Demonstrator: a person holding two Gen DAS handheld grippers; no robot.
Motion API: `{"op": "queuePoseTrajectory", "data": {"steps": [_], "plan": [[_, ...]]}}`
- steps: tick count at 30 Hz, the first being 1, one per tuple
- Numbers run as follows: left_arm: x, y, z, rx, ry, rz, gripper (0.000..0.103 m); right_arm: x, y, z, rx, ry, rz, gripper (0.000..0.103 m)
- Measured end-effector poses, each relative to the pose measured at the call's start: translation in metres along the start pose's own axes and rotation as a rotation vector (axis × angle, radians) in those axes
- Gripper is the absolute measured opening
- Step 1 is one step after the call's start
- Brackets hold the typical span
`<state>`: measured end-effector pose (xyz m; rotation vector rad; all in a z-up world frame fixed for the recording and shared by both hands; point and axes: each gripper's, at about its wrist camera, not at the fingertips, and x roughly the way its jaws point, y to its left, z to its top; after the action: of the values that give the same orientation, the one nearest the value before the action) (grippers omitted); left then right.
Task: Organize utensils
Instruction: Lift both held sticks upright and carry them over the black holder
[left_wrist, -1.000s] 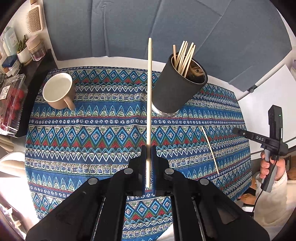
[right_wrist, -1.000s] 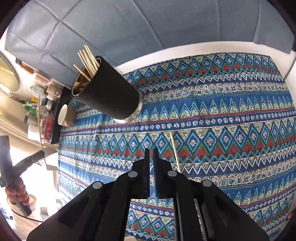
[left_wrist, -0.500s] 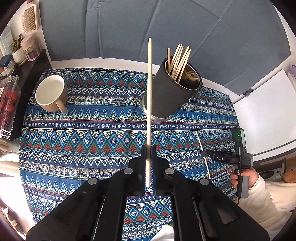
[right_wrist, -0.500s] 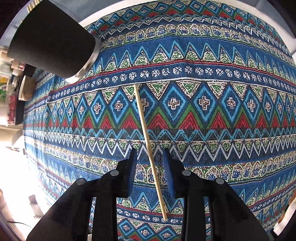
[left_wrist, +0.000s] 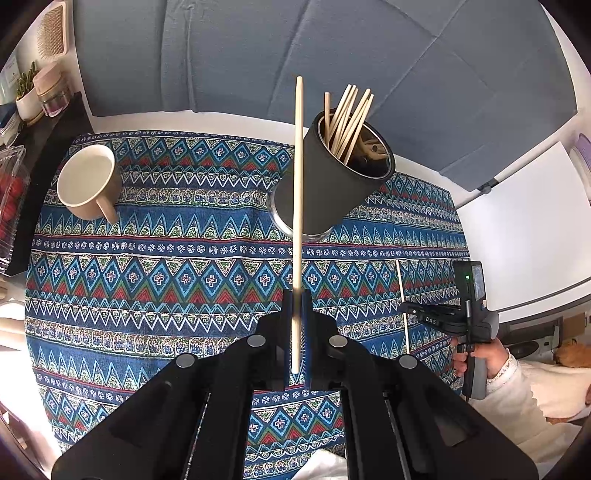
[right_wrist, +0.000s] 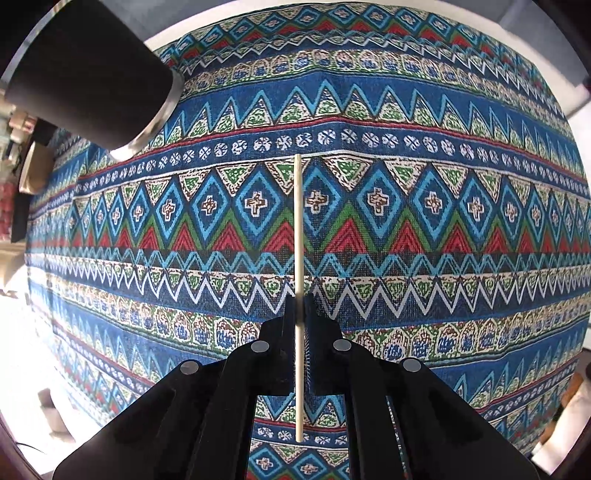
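From the left wrist we look down on a surface (left_wrist: 421, 173) covered by a blue patterned cloth (left_wrist: 166, 266), with grey-blue panels (left_wrist: 229, 55) behind it at 12 o'clock and a white board (left_wrist: 524, 236) at 3 o'clock. A dark shelf (left_wrist: 48, 136) at 10 o'clock carries jars and a small plant. On the cloth a beige mug (left_wrist: 86, 181) stands at 10 o'clock, and a black cup (left_wrist: 332, 181) full of chopsticks (left_wrist: 349, 122) stands at 1 o'clock. Our left hand-held gripper (left_wrist: 296, 325) is clamped on one chopstick (left_wrist: 297, 184), which points straight ahead and crosses in front of the cup's left side. At 3 o'clock our right hand-held gripper (left_wrist: 430, 314) sits low over the cloth at a second chopstick (left_wrist: 402, 299).

From the right wrist the cloth (right_wrist: 406, 177) fills nearly everything. The cup (right_wrist: 88, 77) looms at 10 o'clock, the mug (right_wrist: 35, 170) just past it at the edge. The right hand-held gripper (right_wrist: 298, 332) has its jaws pressed on the second chopstick (right_wrist: 297, 229), which runs straight from 6 towards 12 o'clock, close over the cloth; we cannot tell whether it touches.
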<state>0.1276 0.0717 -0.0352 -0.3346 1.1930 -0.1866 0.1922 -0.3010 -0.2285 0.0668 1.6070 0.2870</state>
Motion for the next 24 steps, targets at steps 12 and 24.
{"op": "queuePoseTrajectory", "data": {"steps": [12,24], "plan": [[-0.003,-0.011,0.017,0.040,-0.031,-0.011,0.005,-0.078,-0.036,0.021,0.086,-0.183,0.184,0.005],[-0.004,-0.044,0.046,0.131,-0.096,-0.027,0.005,-0.190,-0.009,0.062,-0.021,-0.437,0.342,0.005]]}}
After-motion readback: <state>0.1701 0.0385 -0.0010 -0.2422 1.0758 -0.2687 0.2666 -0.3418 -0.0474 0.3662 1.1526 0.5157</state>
